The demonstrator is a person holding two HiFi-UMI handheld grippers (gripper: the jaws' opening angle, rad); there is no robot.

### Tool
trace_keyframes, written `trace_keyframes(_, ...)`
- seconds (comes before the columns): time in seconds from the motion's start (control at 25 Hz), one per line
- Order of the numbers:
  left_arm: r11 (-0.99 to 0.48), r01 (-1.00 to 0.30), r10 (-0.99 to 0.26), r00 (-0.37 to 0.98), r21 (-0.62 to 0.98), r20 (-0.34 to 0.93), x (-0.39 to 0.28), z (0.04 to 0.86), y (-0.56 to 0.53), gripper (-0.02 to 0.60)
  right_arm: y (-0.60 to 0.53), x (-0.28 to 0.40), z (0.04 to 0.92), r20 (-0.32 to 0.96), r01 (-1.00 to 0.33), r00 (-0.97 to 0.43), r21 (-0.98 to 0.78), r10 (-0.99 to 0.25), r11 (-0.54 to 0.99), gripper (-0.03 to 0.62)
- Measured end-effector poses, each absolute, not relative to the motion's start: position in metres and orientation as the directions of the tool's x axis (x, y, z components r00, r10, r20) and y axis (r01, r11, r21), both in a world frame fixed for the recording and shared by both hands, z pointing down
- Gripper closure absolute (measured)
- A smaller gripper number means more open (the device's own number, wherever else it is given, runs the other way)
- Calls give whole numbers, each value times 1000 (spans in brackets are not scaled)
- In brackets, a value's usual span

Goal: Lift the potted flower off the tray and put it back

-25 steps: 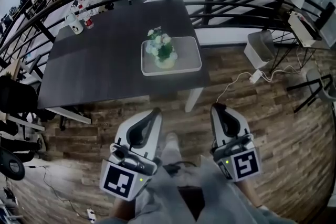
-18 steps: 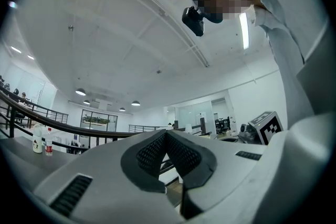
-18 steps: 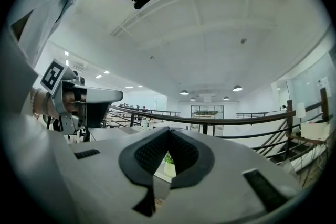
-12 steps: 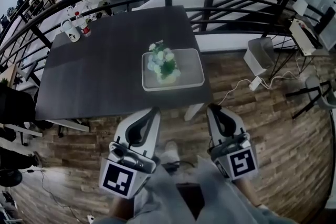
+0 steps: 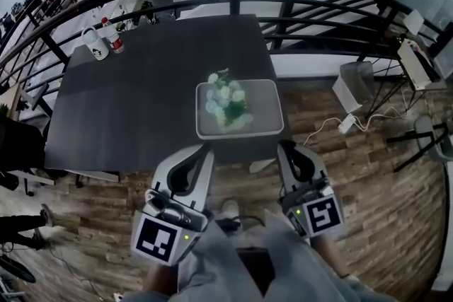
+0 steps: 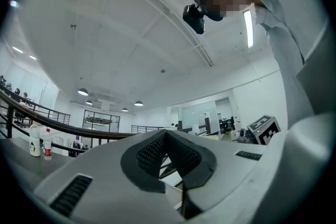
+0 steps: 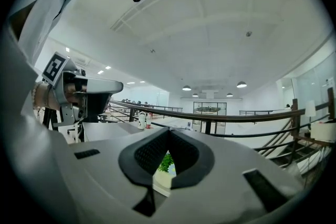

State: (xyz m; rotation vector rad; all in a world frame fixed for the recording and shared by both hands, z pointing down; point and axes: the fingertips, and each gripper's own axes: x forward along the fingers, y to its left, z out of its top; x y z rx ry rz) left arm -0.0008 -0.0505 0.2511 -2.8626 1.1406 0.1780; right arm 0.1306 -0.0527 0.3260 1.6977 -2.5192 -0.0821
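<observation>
Potted flower point(image 5: 228, 106) stands upright on tray point(image 5: 271, 97) at near right edge of counter point(image 5: 134, 95), probably light, top-heavy, soft blooms over stiff pot, so grip low on pot; left tool point(image 5: 206, 148) and right tool point(image 5: 284, 145) clenched empty, near counter edge.

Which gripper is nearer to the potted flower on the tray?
Left, slightly. In the head view the left gripper is just below-left of the potted flower; the right gripper is below and farther to its right. Neither touches it.
</observation>
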Motion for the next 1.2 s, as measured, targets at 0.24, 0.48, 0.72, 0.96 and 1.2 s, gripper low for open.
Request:
trace_keyframes(0.24, -723, -691, -686, 717, -1, -123, -2, 262, -75, 583, -82, 126, 354, 102, -916, -384, 85, -918, 393, 535)
trace_keyframes(0.48, -720, -693, -689, 715, 8, -120, -7, 266, -95, 583, -112, 122, 378, 148, -914, -394, 43, -907, 404, 464)
trace_keyframes(0.72, -717, -697, -694, 712, 8, -111, -15, 267, -101, 583, -131, 123, 398, 202, -914, -388, 40, -899, 403, 400)
trace_keyframes(0.96, -680, -733, -730, 675, 11, -107, -28, 270, -100, 583, -135, 113, 413, 248, -907, -408, -4, -879, 420, 366)
trace_keyframes(1.2, -634, -773, -769, 630, 6, -109, -43, 270, -105, 583, -140, 100, 427, 293, -887, -442, -2, -848, 462, 343)
